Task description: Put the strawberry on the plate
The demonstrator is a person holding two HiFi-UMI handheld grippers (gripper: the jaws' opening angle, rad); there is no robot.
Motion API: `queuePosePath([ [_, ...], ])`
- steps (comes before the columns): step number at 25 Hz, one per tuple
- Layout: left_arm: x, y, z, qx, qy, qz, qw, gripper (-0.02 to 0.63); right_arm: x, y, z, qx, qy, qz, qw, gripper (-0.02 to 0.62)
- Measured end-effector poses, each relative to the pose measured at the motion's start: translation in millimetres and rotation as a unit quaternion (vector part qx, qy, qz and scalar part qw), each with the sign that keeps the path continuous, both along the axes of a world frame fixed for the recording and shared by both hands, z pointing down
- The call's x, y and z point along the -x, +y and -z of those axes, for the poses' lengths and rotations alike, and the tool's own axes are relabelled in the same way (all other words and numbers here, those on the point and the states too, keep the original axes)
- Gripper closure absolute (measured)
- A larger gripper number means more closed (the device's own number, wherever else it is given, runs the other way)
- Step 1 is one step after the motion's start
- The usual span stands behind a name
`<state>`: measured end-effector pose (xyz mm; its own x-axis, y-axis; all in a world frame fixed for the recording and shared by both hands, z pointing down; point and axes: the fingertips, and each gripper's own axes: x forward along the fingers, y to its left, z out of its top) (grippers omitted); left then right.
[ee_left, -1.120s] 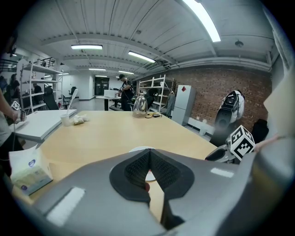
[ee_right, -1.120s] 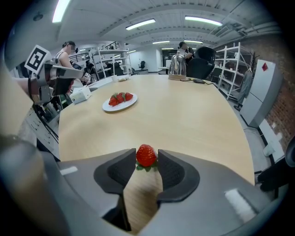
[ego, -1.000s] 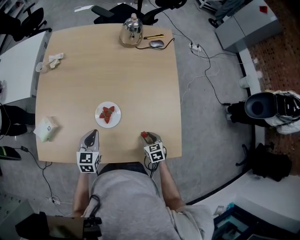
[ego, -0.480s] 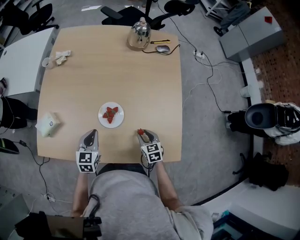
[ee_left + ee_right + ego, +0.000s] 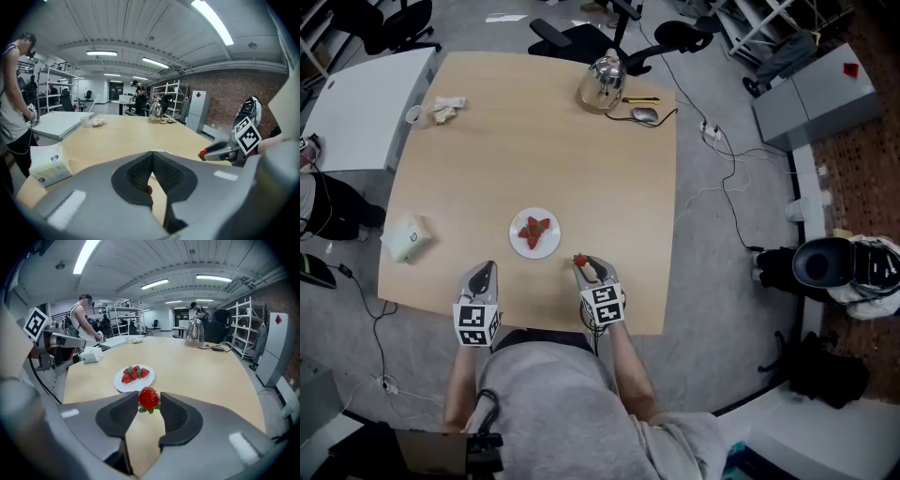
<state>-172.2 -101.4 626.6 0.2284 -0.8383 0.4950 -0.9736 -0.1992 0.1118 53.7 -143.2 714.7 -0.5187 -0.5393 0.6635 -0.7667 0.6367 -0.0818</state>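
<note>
My right gripper (image 5: 149, 399) is shut on a red strawberry (image 5: 148, 397), held between the jaw tips above the table; in the head view the right gripper (image 5: 580, 262) carries the strawberry (image 5: 579, 260) just right of the plate. The white plate (image 5: 522, 246) holds several strawberries (image 5: 534, 230) near the table's front middle; in the right gripper view the plate (image 5: 121, 385) lies ahead, slightly left. My left gripper (image 5: 487, 270) hovers left of the plate, jaws together and empty. In the left gripper view the left gripper (image 5: 152, 154) has its pads meeting.
On the wooden table (image 5: 581, 169): a tissue box (image 5: 407, 238) at the left edge, a metal kettle (image 5: 601, 84), a mouse (image 5: 644, 114) and pen at the far side, a cup with crumpled paper (image 5: 441, 109) far left. Cables run on the floor at right.
My right gripper with the strawberry has moved left, toward the plate. The left gripper has shifted slightly forward. The head view has shifted, so the table appears further right.
</note>
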Motion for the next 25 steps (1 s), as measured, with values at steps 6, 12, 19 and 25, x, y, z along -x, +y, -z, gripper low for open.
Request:
queuePosePath([
  [6,16,7,0,0.003,-0.002,0.02,0.9998,0.586,26,-7,2,0.001,-0.004,0.034,0.999,0.443],
  [12,28,9,0,0.005,-0.002,0.039,0.9992,0.586,51,-17,3,-0.005,0.0,0.067,0.998,0.443],
  [19,40,8,-2,0.011,-0.004,0.056,0.9984,0.586,72,-27,-4,0.0,0.004,0.093,0.996,0.443],
  [25,50,11,-3,0.016,-0.008,0.075,0.9971,0.586,82,-30,-11,0.007,0.004,0.113,0.994,0.443],
])
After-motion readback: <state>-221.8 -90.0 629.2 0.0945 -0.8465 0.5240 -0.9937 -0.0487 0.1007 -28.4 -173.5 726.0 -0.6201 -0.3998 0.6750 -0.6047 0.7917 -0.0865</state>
